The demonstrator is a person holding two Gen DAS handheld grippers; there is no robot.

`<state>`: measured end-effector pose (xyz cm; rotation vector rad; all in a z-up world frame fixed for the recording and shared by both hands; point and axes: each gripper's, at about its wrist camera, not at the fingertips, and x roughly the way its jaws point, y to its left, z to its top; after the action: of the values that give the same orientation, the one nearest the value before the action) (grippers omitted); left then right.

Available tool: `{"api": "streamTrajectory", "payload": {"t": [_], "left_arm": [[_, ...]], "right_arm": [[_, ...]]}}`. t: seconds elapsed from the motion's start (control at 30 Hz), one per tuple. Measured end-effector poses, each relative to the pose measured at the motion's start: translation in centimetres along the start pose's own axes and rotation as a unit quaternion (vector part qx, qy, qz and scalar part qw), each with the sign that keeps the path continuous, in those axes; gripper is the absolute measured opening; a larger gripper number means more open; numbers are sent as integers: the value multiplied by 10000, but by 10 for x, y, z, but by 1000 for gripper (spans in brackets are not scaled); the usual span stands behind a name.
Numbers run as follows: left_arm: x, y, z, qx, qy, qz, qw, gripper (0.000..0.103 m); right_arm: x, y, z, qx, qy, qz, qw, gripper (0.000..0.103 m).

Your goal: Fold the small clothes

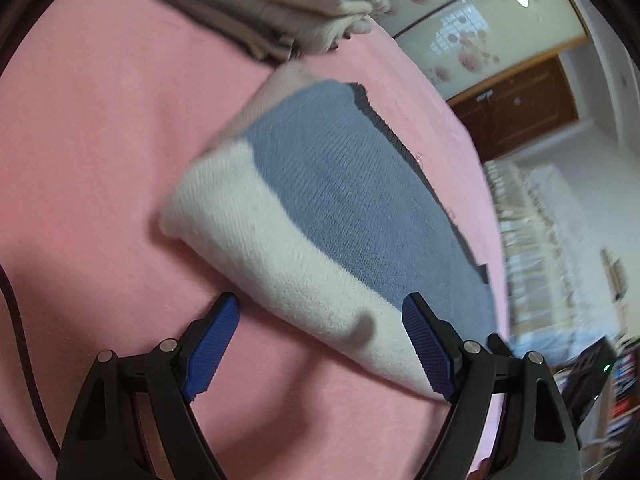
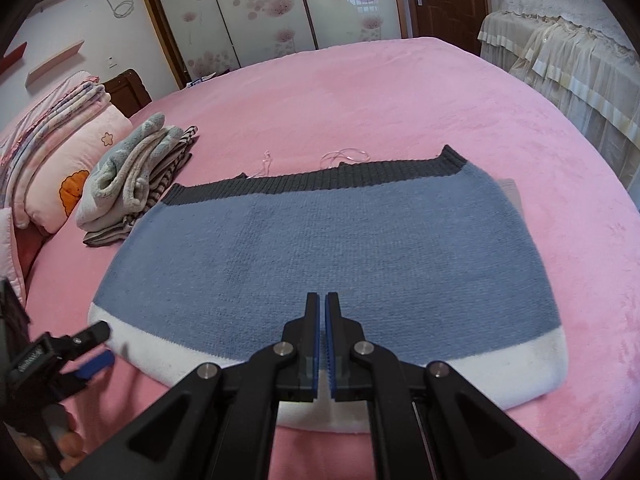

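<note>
In the right wrist view, the right hand-held gripper (image 2: 323, 300) fills the bottom centre, its blue pads clenched together with nothing between them, poised over the near white band of the sweater (image 2: 320, 248). The sweater lies flat on the pink bed (image 2: 360, 92) just beyond it, partly folded. Its long axis runs left to right across the frame, white band nearest, blue body in the middle, dark ribbed edge farthest.

At lower left of the same view, the left hand-held gripper (image 2: 98, 346) sits at the sweater's left white corner, jaws spread and released. Its own camera shows the white edge (image 1: 280, 264) crossing between the two blue pads, not pinched. That left corner is, I judge, what the next fold turns on, and the left hand is nearer to it.

Farther off, upper left, a stack of folded clothes (image 2: 132, 184) rests by the pillows (image 2: 76, 160).
</note>
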<state>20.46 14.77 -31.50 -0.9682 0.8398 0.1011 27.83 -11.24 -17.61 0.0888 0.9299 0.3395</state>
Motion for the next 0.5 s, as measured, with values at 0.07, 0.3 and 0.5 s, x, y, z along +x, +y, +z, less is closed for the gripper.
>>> {"api": "streamTrajectory", "payload": {"t": [0.07,0.3,0.5], "left_arm": [[5,4,-3,-65,-175,-151,9997,82],[23,-1,5,122,-458,-373,9982,81],[35,0,22,27,-599,-530,9968,81]], "right_arm": [[2,1,-1,-13,8,10,10000,3],[9,11,-6,-247,9,-37,9997,3],[20,18,-3,-390,36,-87,9992,3]]}}
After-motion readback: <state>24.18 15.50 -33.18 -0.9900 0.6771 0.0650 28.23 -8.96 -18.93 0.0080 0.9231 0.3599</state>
